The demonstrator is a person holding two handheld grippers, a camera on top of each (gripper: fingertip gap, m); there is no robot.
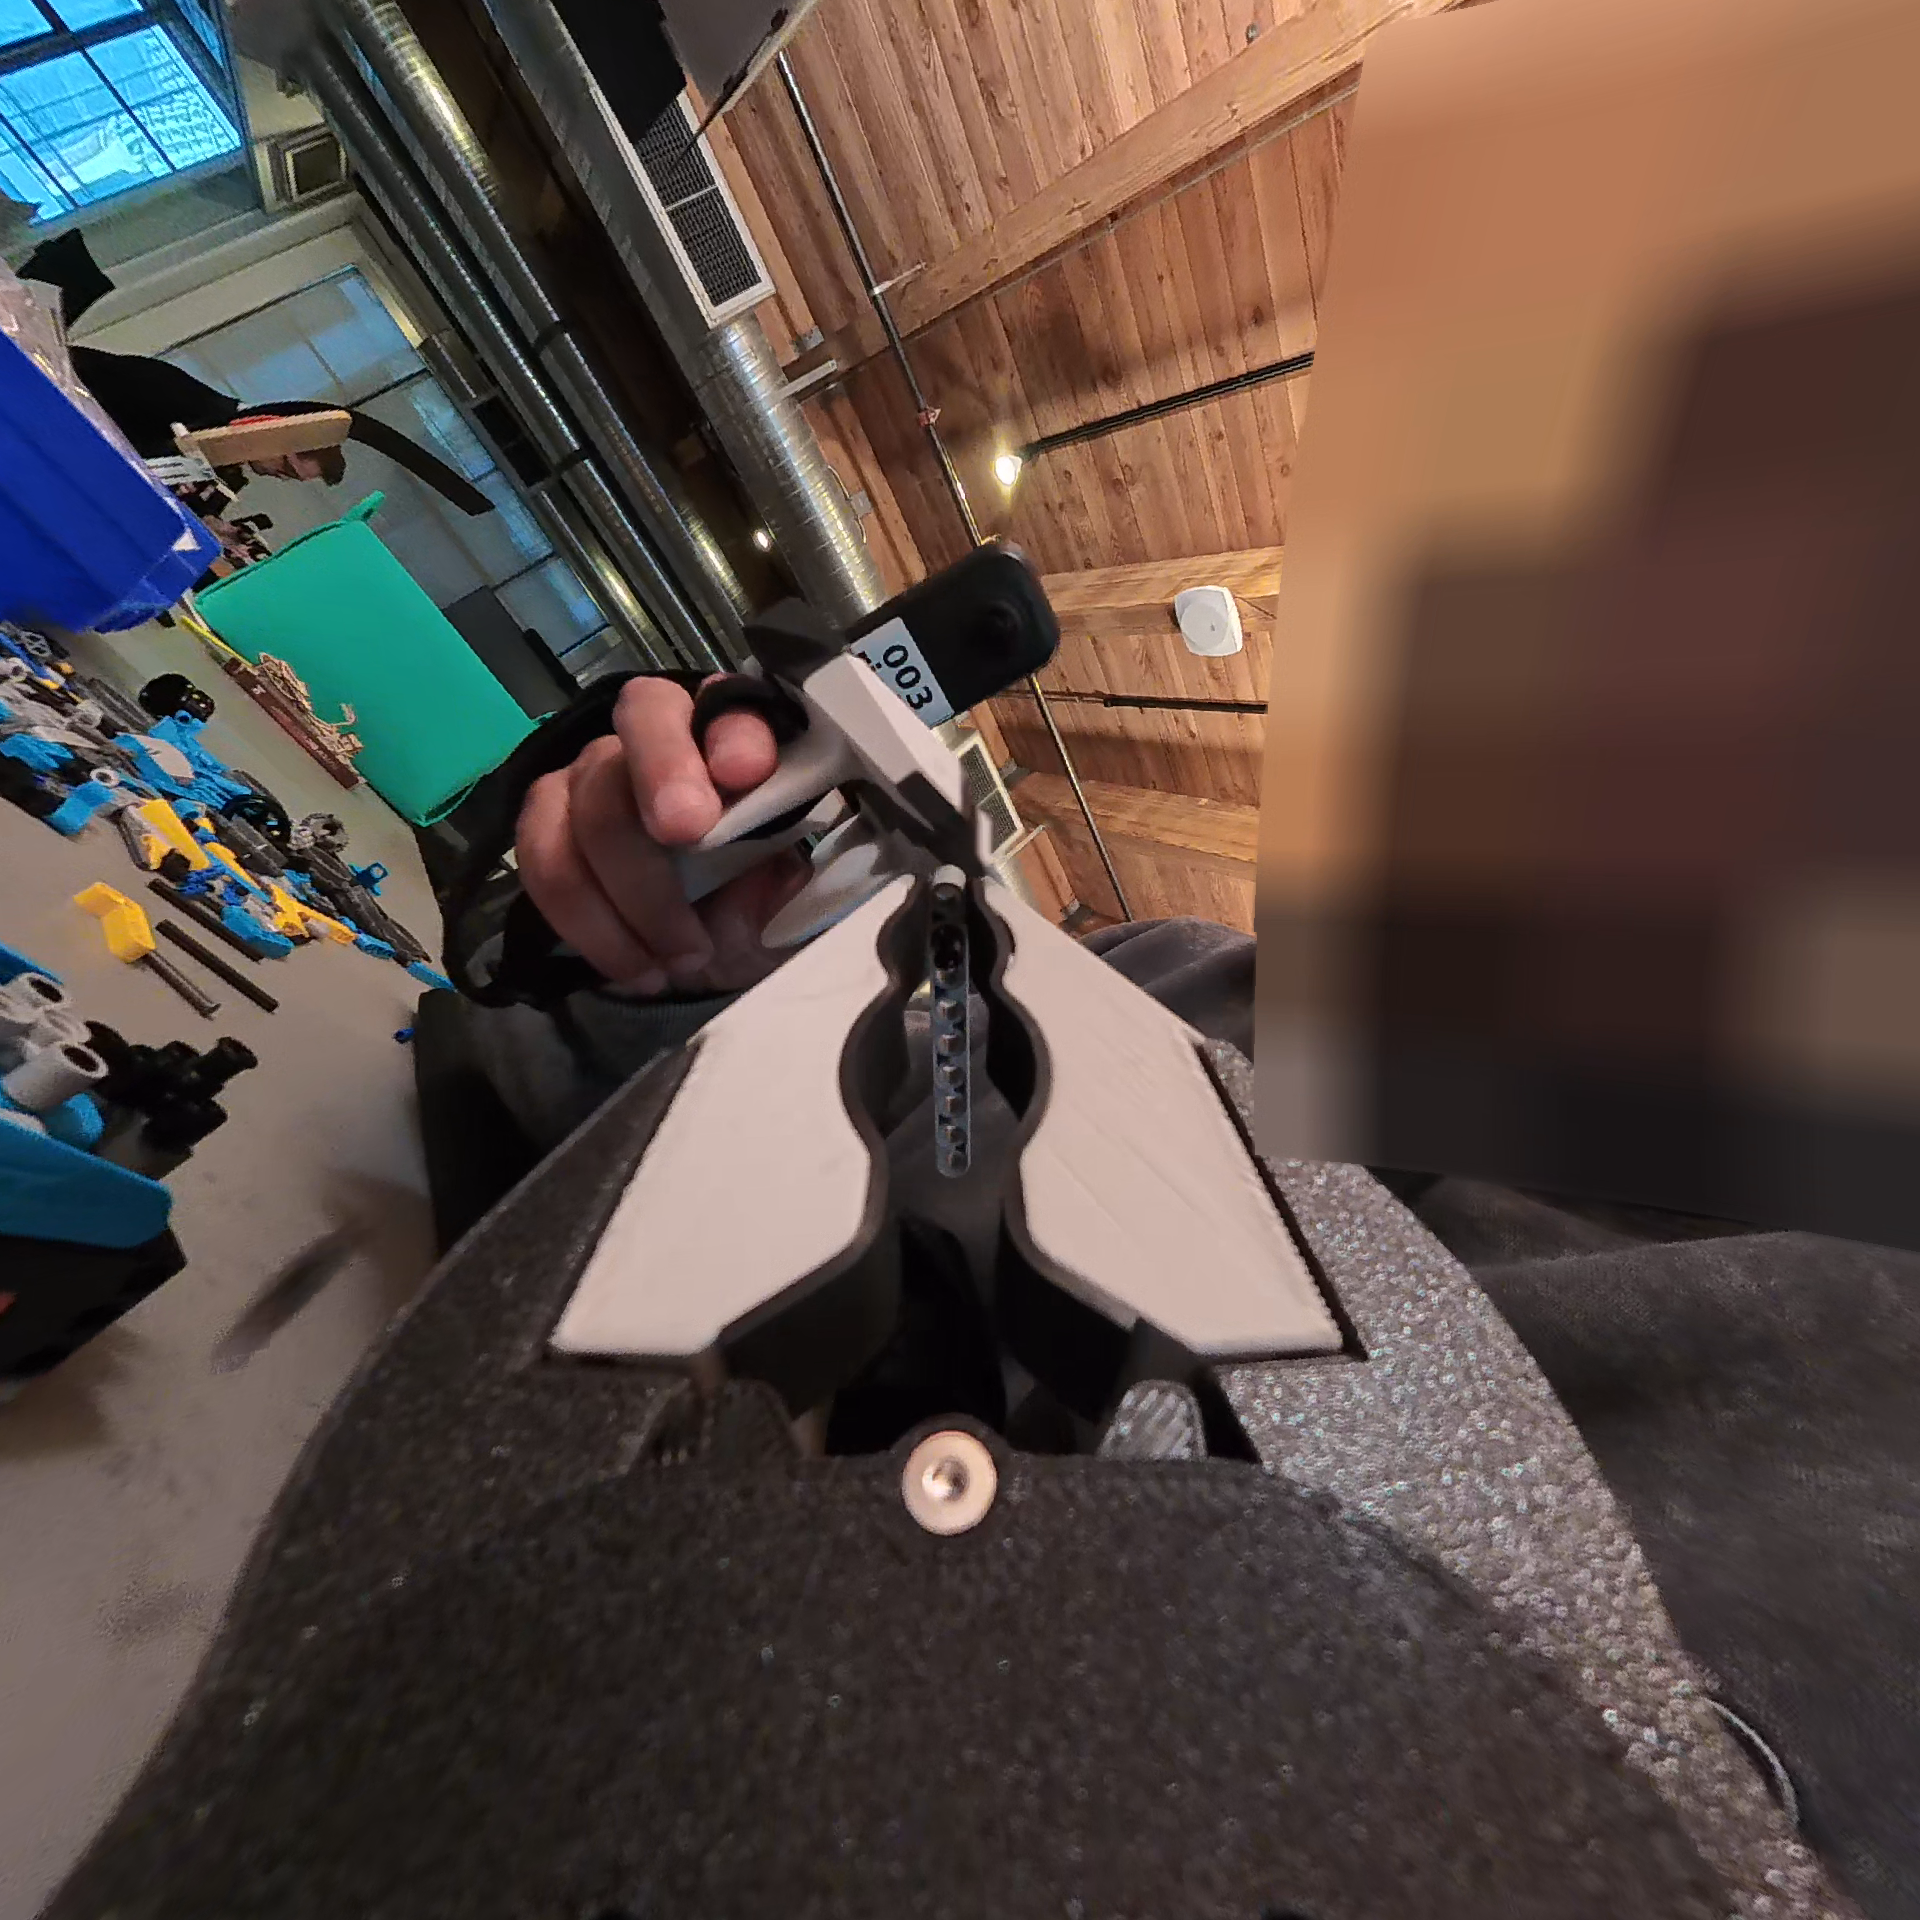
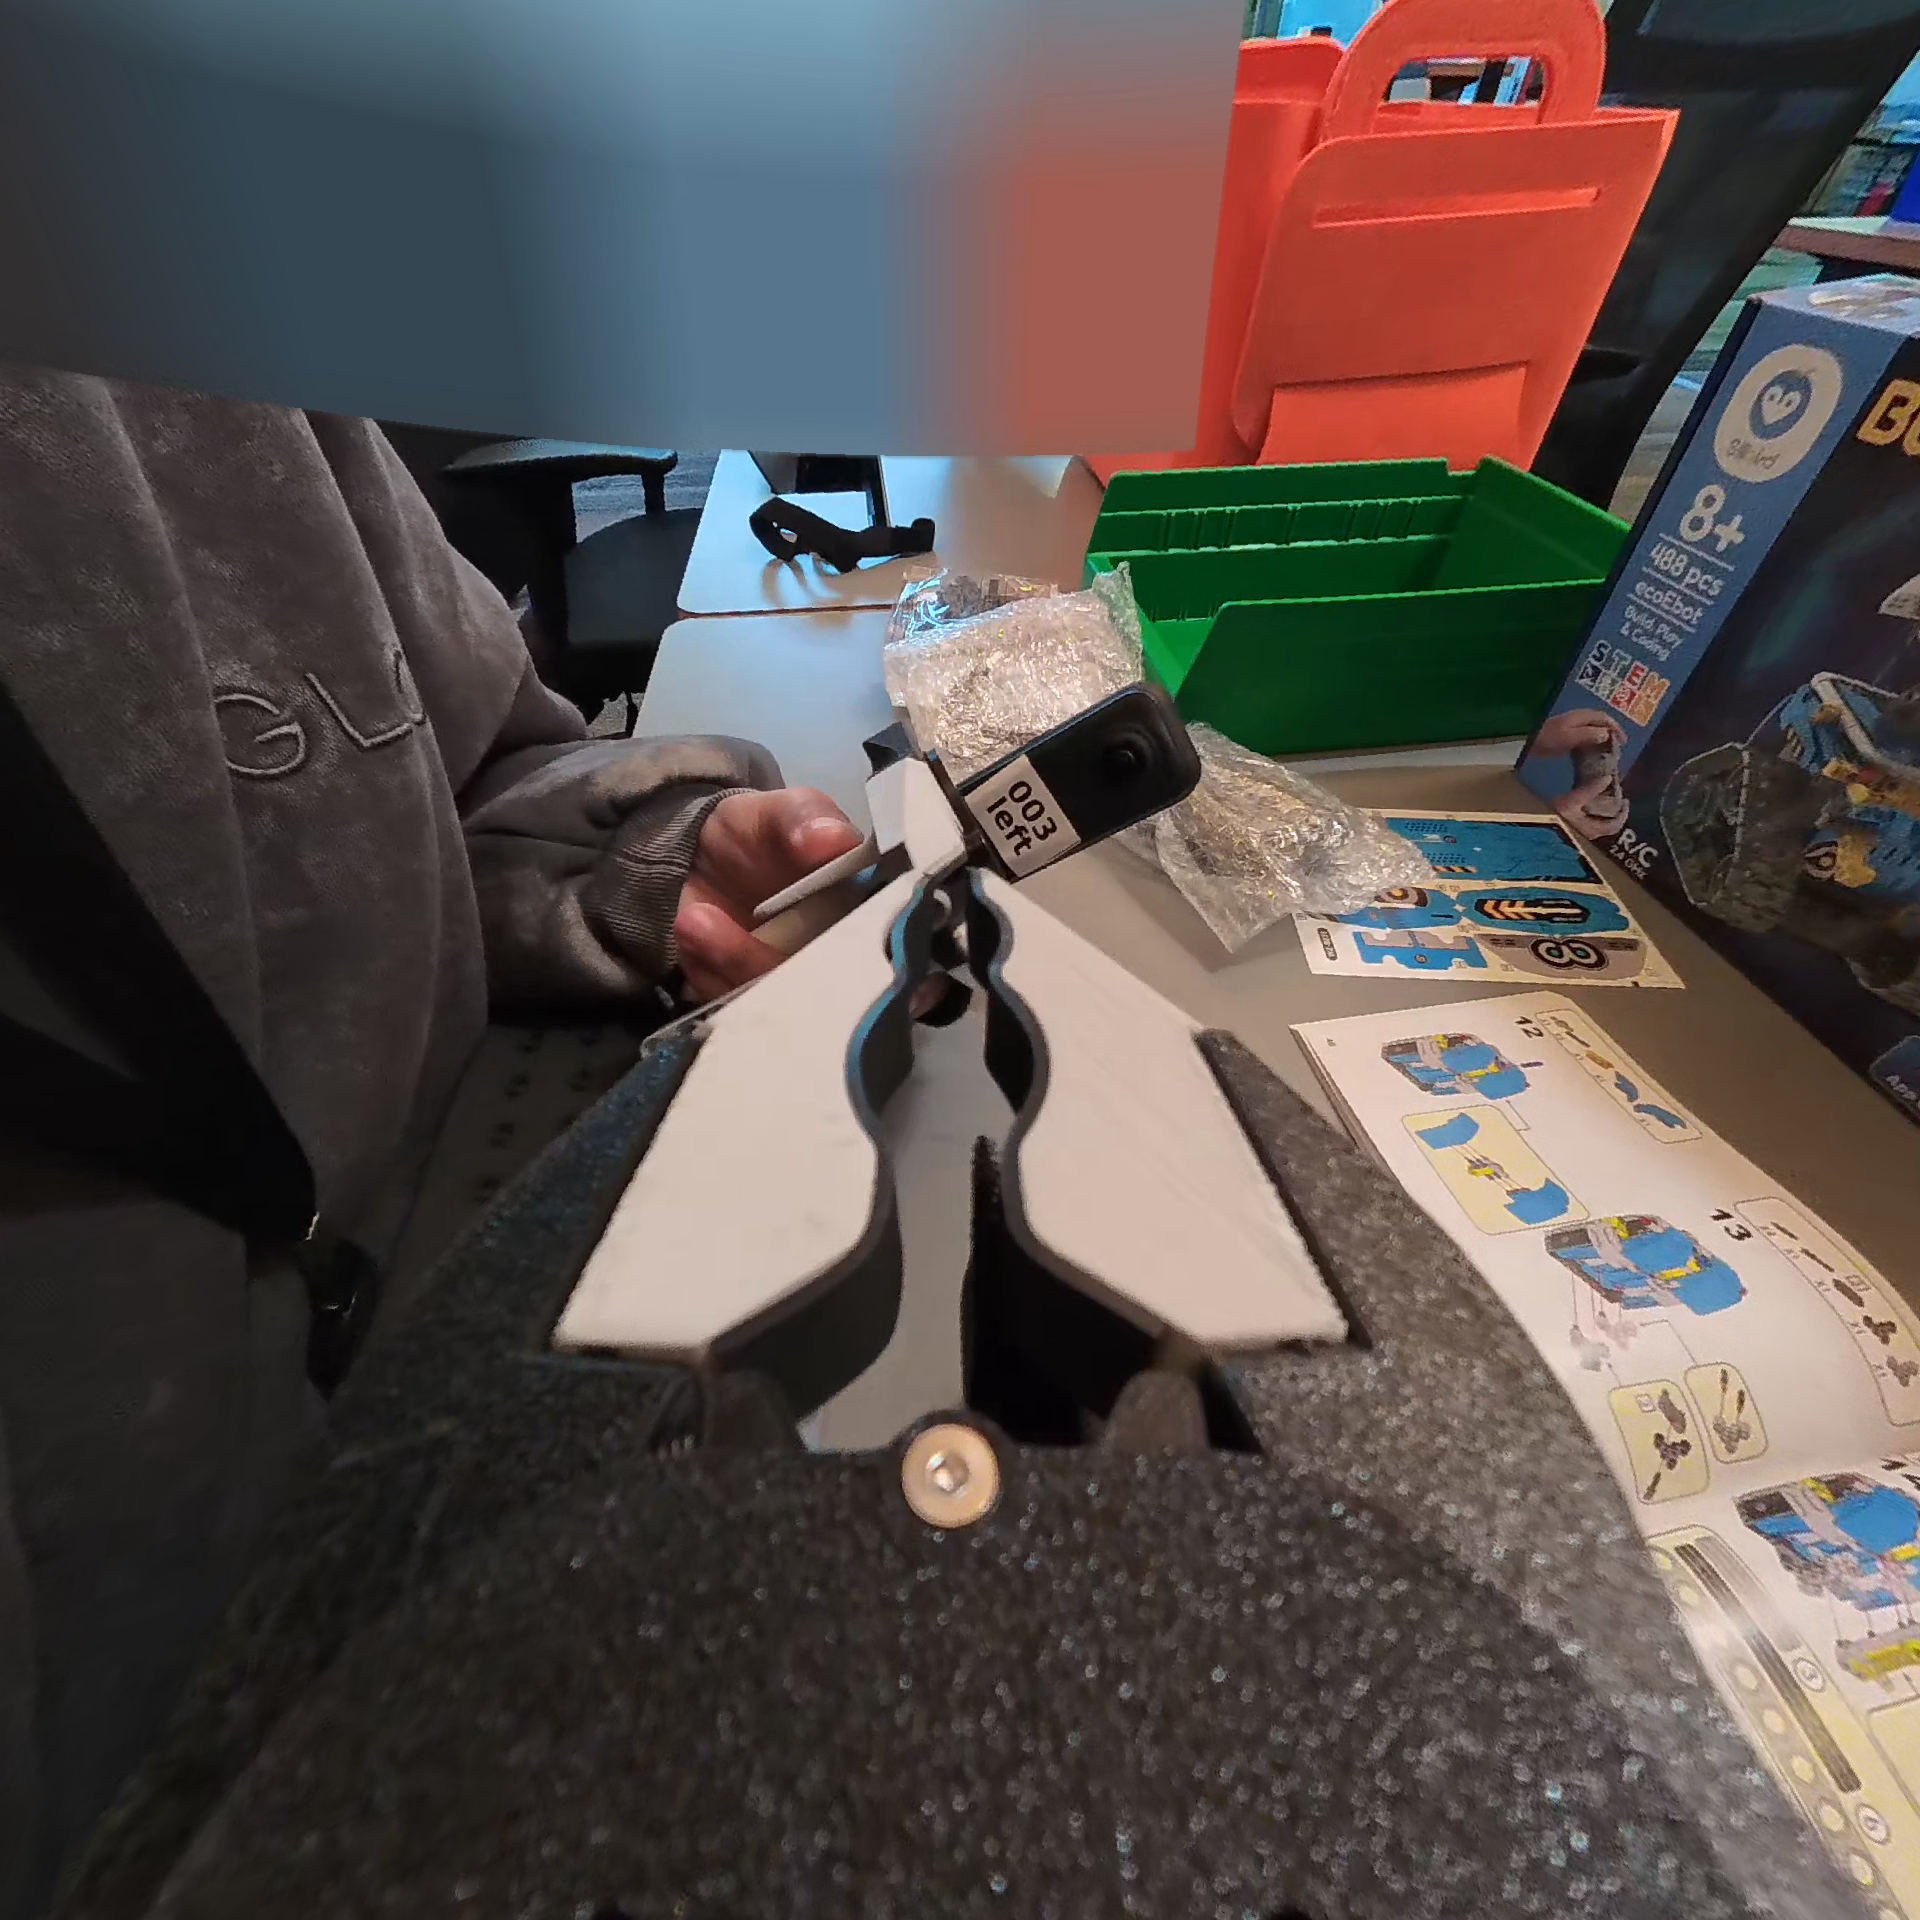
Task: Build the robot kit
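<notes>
While the two grippers meet tip to tip, the left gripper (image 1: 951,894) is clenched on one grey perforated beam (image 1: 951,1039), its fingertips nearly touching around the beam's far end. The right gripper (image 2: 951,894) is closed almost fully at the other gripper's tips; what it grips cannot be told. One hand (image 1: 634,831) holds the far gripper. Beyond lie two crumpled plastic bags (image 2: 997,665), one instruction booklet (image 2: 1621,1247), one sticker sheet (image 2: 1475,914), one green bin (image 2: 1351,603) and one toy box (image 2: 1756,623).

A thin grey perforated beam (image 1: 948,1049) stands upright, pinched at its top between the tool tips
</notes>
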